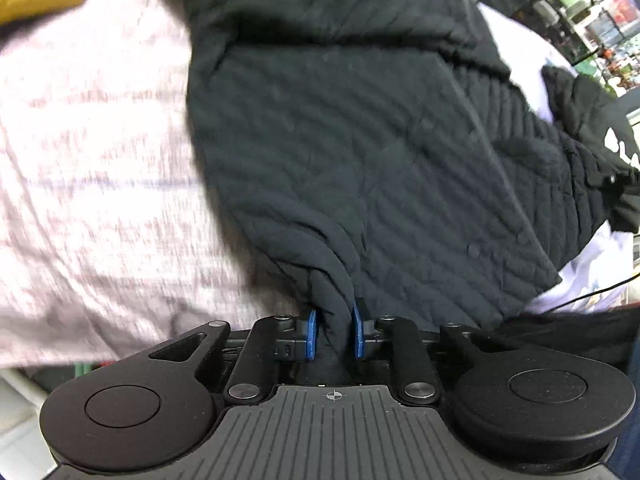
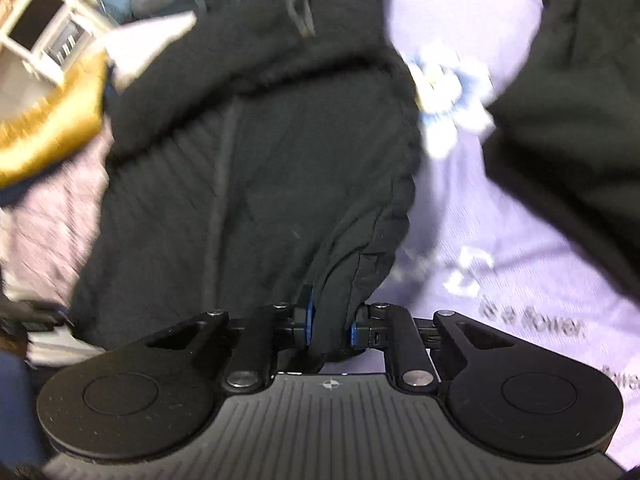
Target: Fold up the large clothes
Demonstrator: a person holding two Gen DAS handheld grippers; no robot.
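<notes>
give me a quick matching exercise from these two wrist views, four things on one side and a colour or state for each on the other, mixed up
Things:
1. left gripper
2. quilted jacket
3. cushion
4. sheet with flower print

Colours or states:
A. lavender
B. golden yellow
C. jaws shut on a bunched fold of fabric
D. black

Pairs: 1-C, 2-D, 3-B, 4-A

Bed sheet [image 2: 500, 216] (lavender, flower print) carries black jacket [image 2: 260, 160], yellow cushion [image 2: 52, 128].

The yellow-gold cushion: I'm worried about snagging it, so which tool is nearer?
Probably right. The right tool has the cushion close to its left; from the left tool it lies far off.
</notes>
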